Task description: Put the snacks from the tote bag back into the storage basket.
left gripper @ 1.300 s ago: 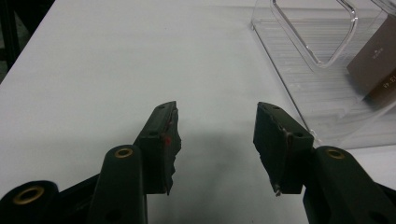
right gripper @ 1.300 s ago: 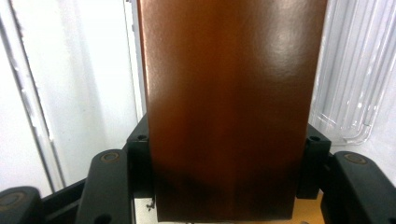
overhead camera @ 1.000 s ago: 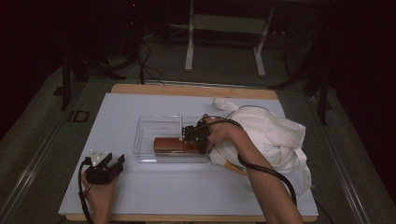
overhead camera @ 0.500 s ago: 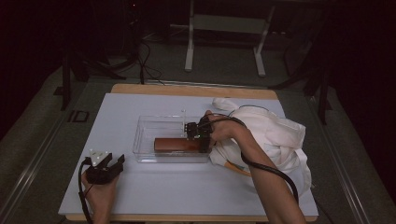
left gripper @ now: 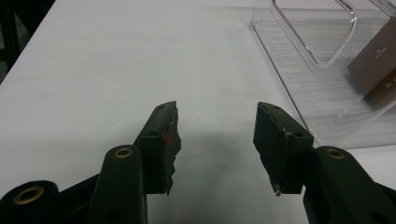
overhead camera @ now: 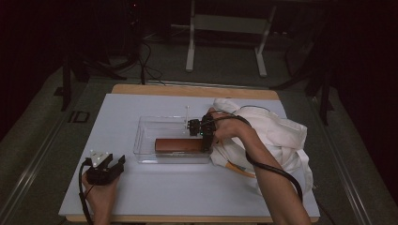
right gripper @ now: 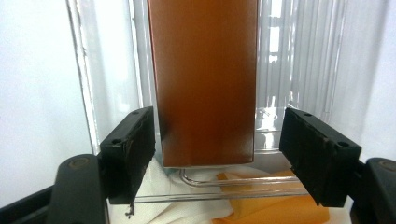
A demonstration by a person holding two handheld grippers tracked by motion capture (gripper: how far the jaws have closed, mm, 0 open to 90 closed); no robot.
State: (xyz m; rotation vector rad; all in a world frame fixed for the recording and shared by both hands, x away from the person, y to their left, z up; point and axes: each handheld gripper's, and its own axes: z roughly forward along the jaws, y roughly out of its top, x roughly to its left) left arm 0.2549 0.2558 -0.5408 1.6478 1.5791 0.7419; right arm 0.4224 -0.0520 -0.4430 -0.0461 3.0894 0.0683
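Observation:
A long brown box (overhead camera: 180, 145) lies flat in a clear plastic tray (overhead camera: 145, 136) at the table's middle. My right gripper (overhead camera: 205, 140) points down over the box's right end. In the right gripper view the brown box (right gripper: 205, 79) has its near end between the jaws of the right gripper (right gripper: 217, 154). Those jaws have just been opening, and the pads stand off the box's sides. At the front left, my left gripper (overhead camera: 117, 161) rests open on the table. In the left gripper view the left gripper (left gripper: 217, 121) has nothing between its jaws, with the tray (left gripper: 299, 70) ahead to the right.
A crumpled white cloth (overhead camera: 277, 136) lies right of the tray, under the right forearm, with an orange piece (overhead camera: 237, 168) showing beneath it. The white table top (overhead camera: 187, 192) has free room in front and to the left. The floor around is dark.
The right gripper has let go of the box's right end and lifted a little. The box stays in the tray. The left gripper has not moved.

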